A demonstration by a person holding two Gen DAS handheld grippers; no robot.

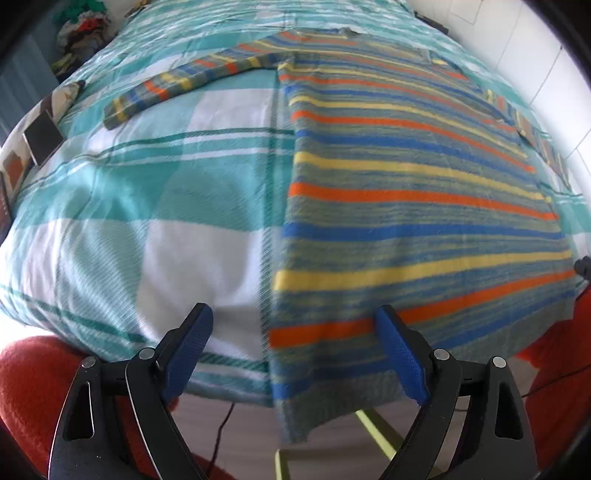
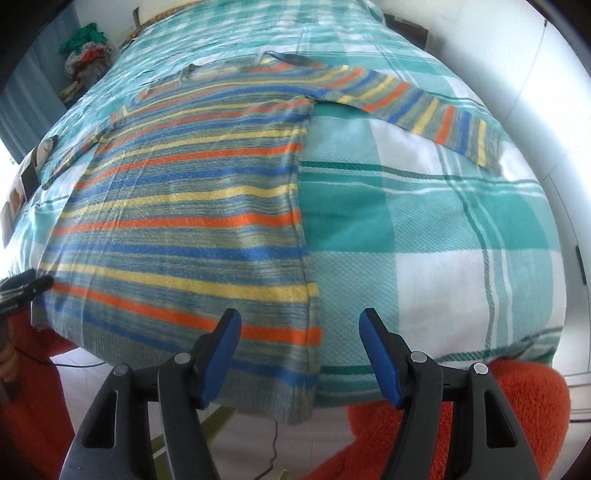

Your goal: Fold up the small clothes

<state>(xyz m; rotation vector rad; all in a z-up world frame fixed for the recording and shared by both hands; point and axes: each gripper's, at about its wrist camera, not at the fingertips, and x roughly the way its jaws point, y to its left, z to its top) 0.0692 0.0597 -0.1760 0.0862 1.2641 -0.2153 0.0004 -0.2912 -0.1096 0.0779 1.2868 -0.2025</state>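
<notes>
A striped sweater [image 1: 413,192] in grey, blue, orange and yellow lies flat on a teal and white checked blanket [image 1: 147,206], hem toward me and hanging over the near edge. Its sleeves spread out to the left [image 1: 184,85] and right [image 2: 424,107]. My left gripper [image 1: 293,332] is open, its jaws straddling the sweater's lower left corner. My right gripper [image 2: 300,334] is open, its jaws straddling the lower right corner [image 2: 299,387]. Neither holds cloth. The sweater also fills the left of the right wrist view [image 2: 184,221].
A pile of clothes [image 1: 85,29] lies at the far left. A phone-like slab [image 1: 42,136] rests at the blanket's left edge. Red fleece [image 2: 480,417] lies below the near edge. A cable [image 2: 273,450] and a green frame [image 1: 376,428] are on the floor.
</notes>
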